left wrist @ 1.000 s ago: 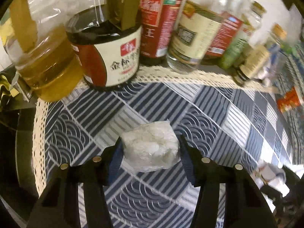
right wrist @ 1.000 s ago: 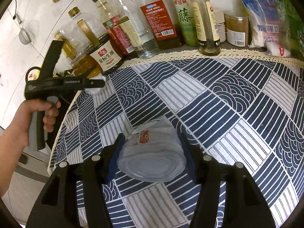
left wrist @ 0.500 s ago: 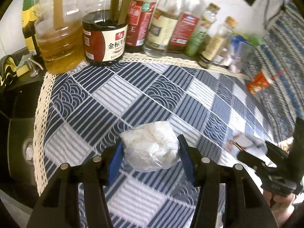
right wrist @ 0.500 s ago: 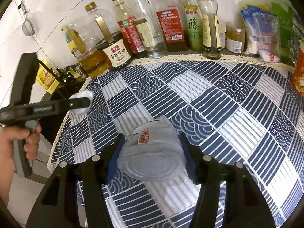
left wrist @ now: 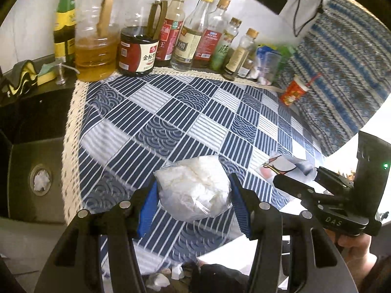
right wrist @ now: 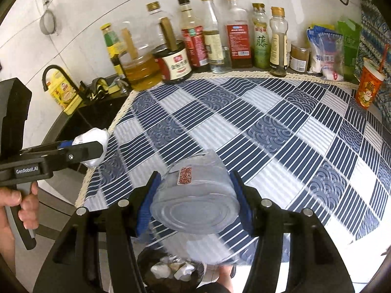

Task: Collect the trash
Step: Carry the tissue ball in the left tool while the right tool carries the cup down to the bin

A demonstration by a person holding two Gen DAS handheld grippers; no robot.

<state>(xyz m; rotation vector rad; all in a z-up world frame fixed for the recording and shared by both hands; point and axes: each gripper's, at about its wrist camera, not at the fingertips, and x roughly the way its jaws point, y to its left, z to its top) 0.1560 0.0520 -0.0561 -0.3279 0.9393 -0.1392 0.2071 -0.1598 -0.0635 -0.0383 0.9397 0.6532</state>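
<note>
Crowding tablecloth's [right wrist: 281,131] far edge: bottles [right wrist: 212,39]

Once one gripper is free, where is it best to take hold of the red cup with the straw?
I would grip the red cup across its side wall, about mid-height, coming level from the open tablecloth side. It stands upright, its straw blocks the top, and patterned fabric crowds it behind.

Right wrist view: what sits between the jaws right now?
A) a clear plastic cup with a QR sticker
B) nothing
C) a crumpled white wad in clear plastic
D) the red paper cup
A: the clear plastic cup, QR sticker showing, is clamped between the right gripper pads.
</note>
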